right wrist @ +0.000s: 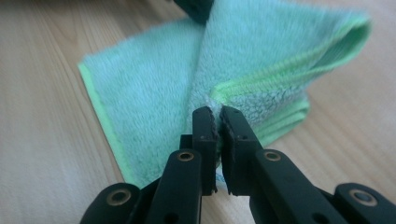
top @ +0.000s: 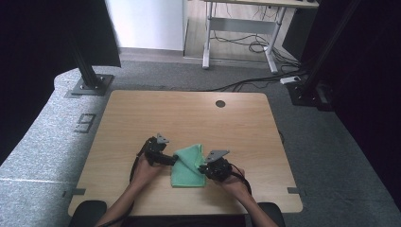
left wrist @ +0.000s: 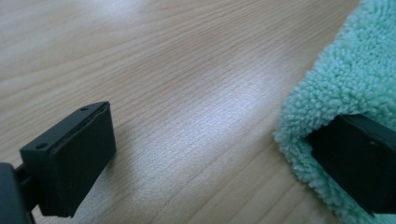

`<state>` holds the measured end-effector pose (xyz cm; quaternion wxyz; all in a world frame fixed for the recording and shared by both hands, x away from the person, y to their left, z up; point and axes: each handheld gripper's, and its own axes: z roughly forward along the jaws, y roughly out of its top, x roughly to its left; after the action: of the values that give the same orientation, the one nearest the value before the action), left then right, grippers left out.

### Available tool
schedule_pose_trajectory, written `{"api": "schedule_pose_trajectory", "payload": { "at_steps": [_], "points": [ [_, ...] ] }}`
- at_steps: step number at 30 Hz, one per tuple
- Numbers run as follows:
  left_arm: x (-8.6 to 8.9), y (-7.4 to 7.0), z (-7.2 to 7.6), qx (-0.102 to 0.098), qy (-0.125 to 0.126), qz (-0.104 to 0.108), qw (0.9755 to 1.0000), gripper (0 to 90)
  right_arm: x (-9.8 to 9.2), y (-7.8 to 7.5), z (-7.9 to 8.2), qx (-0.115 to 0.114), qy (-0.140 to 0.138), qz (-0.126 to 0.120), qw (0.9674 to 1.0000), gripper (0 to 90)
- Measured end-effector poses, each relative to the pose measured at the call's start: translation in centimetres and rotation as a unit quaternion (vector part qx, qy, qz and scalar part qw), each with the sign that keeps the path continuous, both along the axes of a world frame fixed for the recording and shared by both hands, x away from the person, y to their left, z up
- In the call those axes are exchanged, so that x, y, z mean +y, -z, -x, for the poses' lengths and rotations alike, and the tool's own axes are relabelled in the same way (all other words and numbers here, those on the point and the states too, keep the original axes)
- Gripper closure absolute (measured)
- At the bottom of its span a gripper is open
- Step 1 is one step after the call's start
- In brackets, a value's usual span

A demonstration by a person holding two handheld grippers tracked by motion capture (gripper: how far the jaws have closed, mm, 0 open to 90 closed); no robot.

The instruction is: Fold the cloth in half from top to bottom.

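A mint-green terry cloth, partly folded, lies on the light wooden worktop close to its near edge, roughly midway between the left and right edges. One corner is lifted and pulled up over the rest of the cloth, so a raised fold stands above the flat part.

The right claw sits at the cloth's right side. In the right gripper view its two black jaws are pressed almost together on the hemmed corner of the cloth, pinching it; the bright green stitched border runs away from the pinch towards the upper right.

The left claw rests at the cloth's left edge. In the left gripper view its jaws stand wide apart: one black pad hovers over bare wood, the other lies against the fluffy edge of the cloth, with no squeeze on it.

The far half of the worktop is bare, broken only by a small dark round cable hole near the far edge. Both side edges are well apart from the cloth. Beyond the worktop, on grey carpet, stand a black post base and a white desk frame with loose cables.
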<state>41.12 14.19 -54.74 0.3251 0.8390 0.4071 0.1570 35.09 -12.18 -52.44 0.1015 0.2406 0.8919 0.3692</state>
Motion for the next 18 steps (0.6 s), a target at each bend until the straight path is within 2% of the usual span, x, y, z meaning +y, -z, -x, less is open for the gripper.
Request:
{"api": "schedule_pose_trajectory", "payload": {
  "at_steps": [2,7,10,14,18],
  "points": [
    [0.0,-0.1,0.3,0.010,0.002,0.007,0.9999,2.7,0.0,0.3,0.1,0.001,0.004,0.003,1.0000,83.8],
    [0.2,-0.4,1.2,0.007,0.007,-0.015,0.9998,3.2,-0.1,0.4,0.1,0.005,0.012,0.001,0.9999,83.8],
    [0.4,0.0,0.9,0.018,-0.002,0.000,0.9998,2.6,-0.1,0.3,0.2,-0.003,0.011,0.004,0.9999,83.7],
    [0.5,0.0,1.0,0.016,-0.005,0.000,0.9999,1.8,-0.2,-0.2,0.8,-0.019,0.005,0.008,0.9998,83.6],
    [0.4,-0.1,1.1,0.016,-0.006,-0.001,0.9999,2.0,-0.5,0.3,1.2,-0.017,0.008,0.013,0.9997,83.2]
  ]
}}
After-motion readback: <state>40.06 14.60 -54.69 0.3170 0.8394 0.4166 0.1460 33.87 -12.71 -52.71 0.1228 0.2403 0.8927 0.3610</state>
